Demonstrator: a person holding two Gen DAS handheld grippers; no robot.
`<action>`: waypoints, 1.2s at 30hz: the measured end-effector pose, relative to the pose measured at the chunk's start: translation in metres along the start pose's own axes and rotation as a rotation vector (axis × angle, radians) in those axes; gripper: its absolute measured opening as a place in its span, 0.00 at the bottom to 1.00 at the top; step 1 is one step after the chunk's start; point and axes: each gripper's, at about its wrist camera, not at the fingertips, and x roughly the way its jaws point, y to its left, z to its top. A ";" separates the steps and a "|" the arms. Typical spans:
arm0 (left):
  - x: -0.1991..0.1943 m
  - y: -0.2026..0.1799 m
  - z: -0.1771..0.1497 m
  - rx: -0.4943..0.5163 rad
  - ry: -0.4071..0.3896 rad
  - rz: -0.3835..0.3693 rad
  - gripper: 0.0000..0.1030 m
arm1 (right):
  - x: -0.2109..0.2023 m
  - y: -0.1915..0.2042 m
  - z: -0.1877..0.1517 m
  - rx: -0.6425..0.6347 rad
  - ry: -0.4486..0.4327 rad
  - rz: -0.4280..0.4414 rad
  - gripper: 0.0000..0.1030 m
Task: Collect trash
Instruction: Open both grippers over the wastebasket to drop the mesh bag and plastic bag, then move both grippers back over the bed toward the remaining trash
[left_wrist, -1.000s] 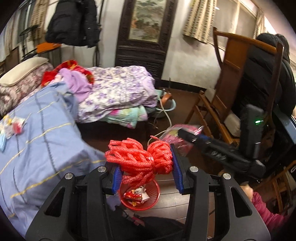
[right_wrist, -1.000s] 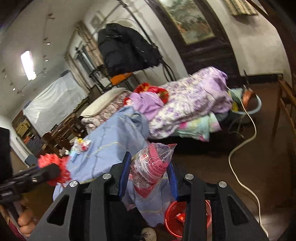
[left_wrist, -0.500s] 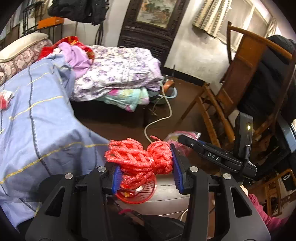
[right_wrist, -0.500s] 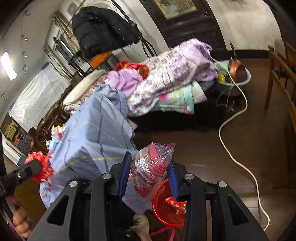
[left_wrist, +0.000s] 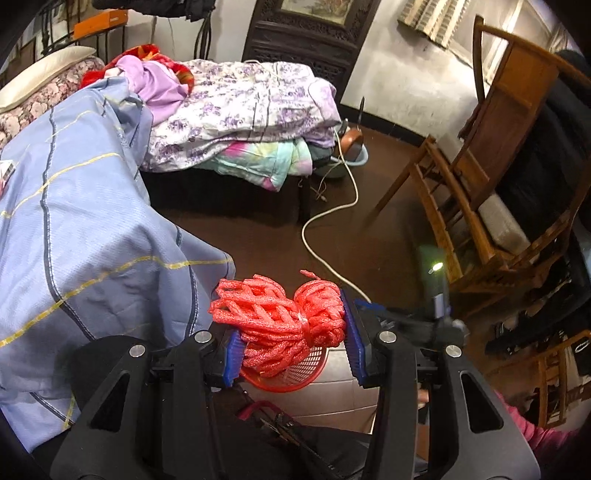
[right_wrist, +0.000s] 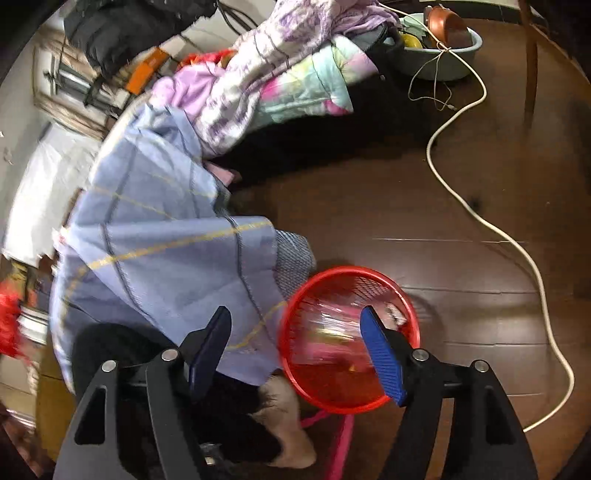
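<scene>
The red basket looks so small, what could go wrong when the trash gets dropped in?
The red rope bundle clamped in the left gripper looks nearly as wide as the red basket, so it may catch on the rim or tip it. The right gripper has just opened above the basket; its blurred bag could bounce out. The blue sheet hangs against the basket and might snag.

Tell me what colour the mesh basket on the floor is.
Red; the basket shows best in the right wrist view.
</scene>
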 end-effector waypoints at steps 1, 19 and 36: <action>0.002 -0.002 0.000 0.003 0.006 -0.001 0.44 | -0.006 0.002 0.002 -0.010 -0.013 0.005 0.71; 0.079 -0.057 0.015 0.146 0.174 0.035 0.70 | -0.146 0.024 0.024 -0.093 -0.344 0.158 0.79; 0.024 -0.017 0.021 0.008 0.057 0.102 0.84 | -0.160 0.040 0.019 -0.128 -0.373 0.191 0.82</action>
